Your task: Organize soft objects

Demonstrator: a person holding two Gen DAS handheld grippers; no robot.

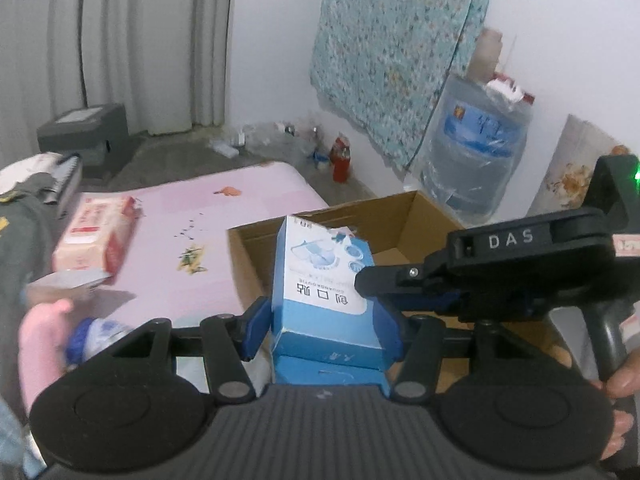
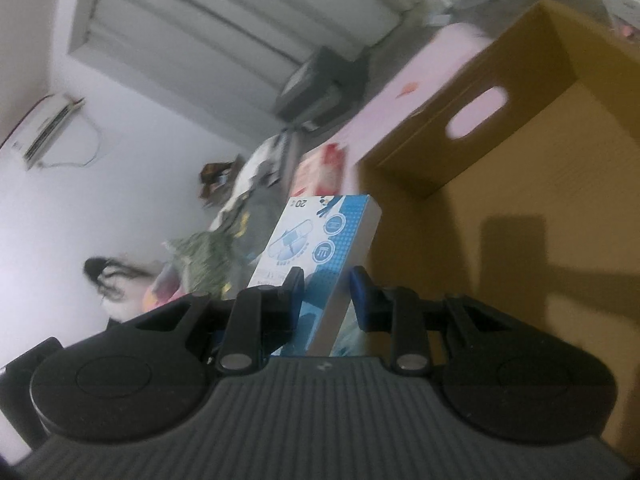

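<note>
A blue and white band-aid box (image 1: pixel 320 276) is gripped by both grippers at once. My left gripper (image 1: pixel 324 326) is shut on its lower part, blue pads on both sides. My right gripper (image 1: pixel 404 284) comes in from the right and pinches the box's right edge. In the right wrist view the same box (image 2: pixel 316 248) stands between my right gripper's (image 2: pixel 326 294) pads, held beside the open cardboard box (image 2: pixel 520 168). That cardboard box (image 1: pixel 400 220) sits just behind the band-aid box in the left wrist view.
A pink bed sheet (image 1: pixel 208 216) carries a tissue pack (image 1: pixel 96 240). A pink soft item and a blue-white sock (image 1: pixel 96 336) lie at the left. A water jug (image 1: pixel 476 148), a red bottle (image 1: pixel 341 160) and a grey printer (image 1: pixel 84 136) stand on the floor.
</note>
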